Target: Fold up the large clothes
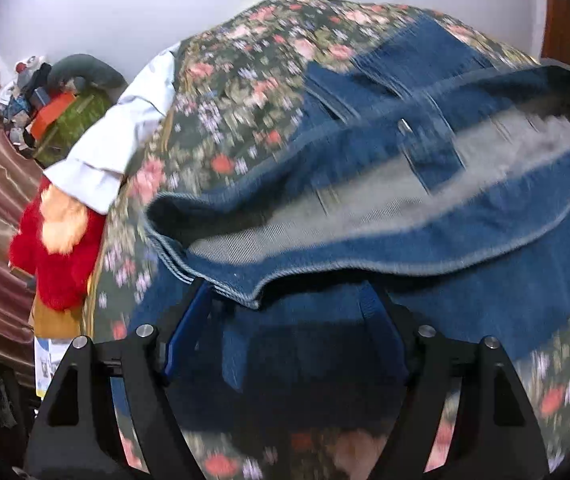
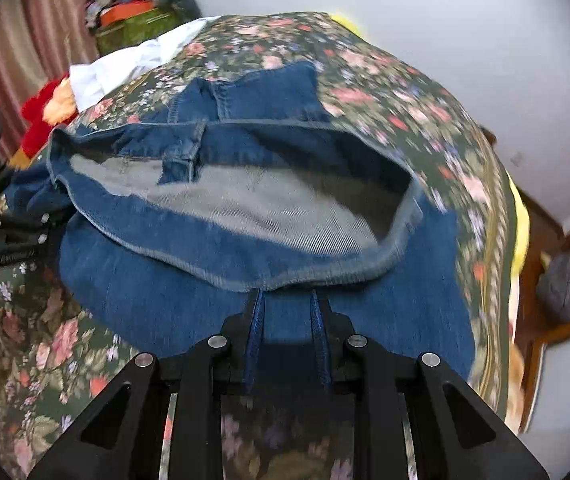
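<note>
the jeans (image 1: pixel 425 248) (image 2: pixel 245 248) lay on a floral bedspread (image 1: pixel 225 92) (image 2: pixel 405 92), waistband gaping toward both cameras and showing the pale inside. the left gripper (image 1: pixel 289 292) stood wide open at the waistband hem, holding nothing. the right gripper (image 2: pixel 287 294) was narrowly open, its tips at the hem; whether it pinched cloth, i cannot tell. a white garment (image 1: pixel 121 136) (image 2: pixel 133 64) and a red plush (image 1: pixel 61 248) (image 2: pixel 45 108) lay at the bed's far edge.

Soft, even indoor light fills both fisheye views, whose dark corners curve the floral bedspread (image 1: pixel 221 92) into a dome, while motion blur smears the jeans (image 1: pixel 405 152), and shadow pools beneath each gripper.
</note>
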A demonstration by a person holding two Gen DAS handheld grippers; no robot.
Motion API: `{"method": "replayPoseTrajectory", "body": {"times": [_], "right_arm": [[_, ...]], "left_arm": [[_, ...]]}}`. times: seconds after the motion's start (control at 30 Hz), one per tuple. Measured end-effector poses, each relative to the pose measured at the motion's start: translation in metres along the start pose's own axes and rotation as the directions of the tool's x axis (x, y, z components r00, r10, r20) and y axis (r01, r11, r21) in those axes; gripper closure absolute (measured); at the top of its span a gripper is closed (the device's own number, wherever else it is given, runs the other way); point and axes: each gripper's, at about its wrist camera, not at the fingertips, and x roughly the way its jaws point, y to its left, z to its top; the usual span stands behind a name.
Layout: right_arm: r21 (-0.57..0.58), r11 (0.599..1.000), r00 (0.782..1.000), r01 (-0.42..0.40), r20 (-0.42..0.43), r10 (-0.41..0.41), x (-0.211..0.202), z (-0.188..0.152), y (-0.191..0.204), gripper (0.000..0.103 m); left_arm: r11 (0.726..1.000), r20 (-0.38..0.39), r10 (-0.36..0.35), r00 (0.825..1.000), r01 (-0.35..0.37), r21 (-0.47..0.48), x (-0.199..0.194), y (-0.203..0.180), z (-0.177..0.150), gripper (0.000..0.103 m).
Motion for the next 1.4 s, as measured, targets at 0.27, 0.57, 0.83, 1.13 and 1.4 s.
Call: {"method": "replayPoseTrajectory", "body": {"times": [0.27, 0.57, 0.83, 1.13, 1.4], "right_arm": [[0.06, 0.983, 0.982, 0.175, 0.058, -0.178, 0.035, 0.068, -0.028, 0.084], [0.143, 0.987, 0.992, 0.08, 0.084, -0.092, 0.002, 0.062, -0.042, 0.084], [0.046, 0.999, 0.999, 0.005, 0.042, -0.007, -0.028, 0.022, -0.01, 0.084], [-0.039, 0.988, 0.988, 0.151, -0.026, -0.152, 0.008, -0.017, 0.009, 0.055], [0.015, 0.974, 0.974, 0.227, 0.016, -0.227, 0.003, -0.029, -0.015, 0.0]], "left_arm": [[0.987, 0.008, 0.101, 0.995, -0.099, -0.129, 0.04, 0.058, 0.069, 0.027], [0.982, 0.06, 0.007, 0.998, 0.004, -0.188, 0.003, 0.077, 0.065, 0.027], [0.984, 0.042, -0.148, 0.988, 0.151, -0.094, -0.037, 0.036, 0.022, 0.025], [0.984, -0.096, -0.174, 0.98, 0.169, -0.056, 0.001, -0.022, -0.019, 0.021], [0.997, -0.053, -0.08, 0.995, 0.079, -0.016, 0.009, -0.044, -0.034, 0.014]]}}
